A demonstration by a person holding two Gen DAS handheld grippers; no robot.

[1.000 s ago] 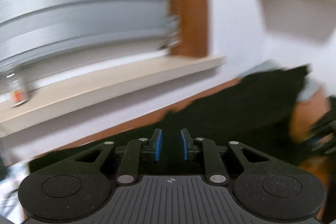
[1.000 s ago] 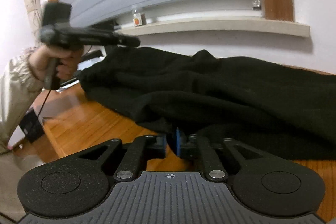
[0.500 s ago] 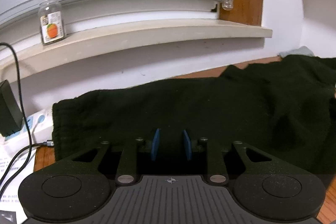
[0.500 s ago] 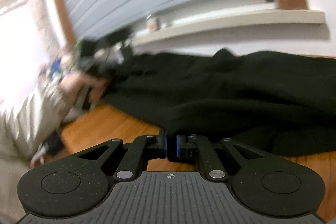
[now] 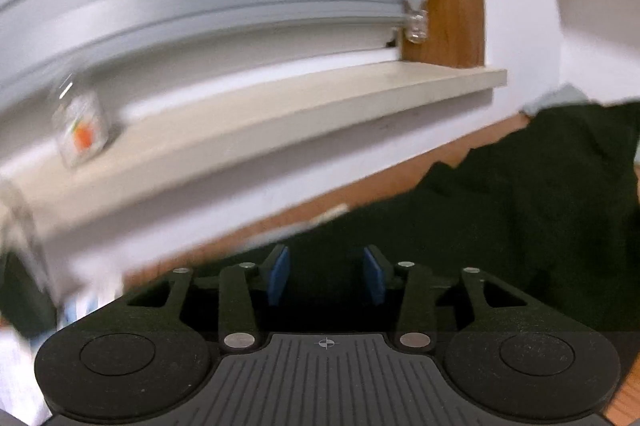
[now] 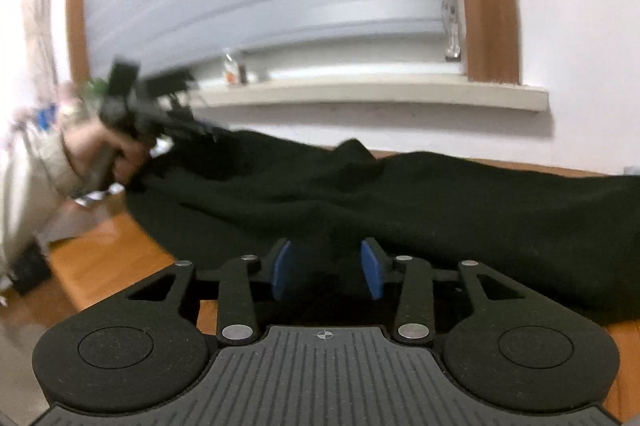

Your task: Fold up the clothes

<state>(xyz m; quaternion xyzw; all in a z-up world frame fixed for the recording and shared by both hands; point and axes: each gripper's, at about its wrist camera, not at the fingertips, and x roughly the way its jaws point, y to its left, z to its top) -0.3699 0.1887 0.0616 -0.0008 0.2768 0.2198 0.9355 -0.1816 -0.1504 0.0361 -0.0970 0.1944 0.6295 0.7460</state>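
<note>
Both pairs of jaws have sprung apart since half a second ago — my left gripper [image 5: 326,274] and right gripper [image 6: 326,270] now gape empty over the black garment [image 6: 400,202] sprawled on the bench [image 6: 104,258] — so I judge I'm between folds, needing a fresh edge.

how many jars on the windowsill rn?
1. A small jar with an orange label stands at the sill's left end; blurred in both views, so others may be missed.
</note>
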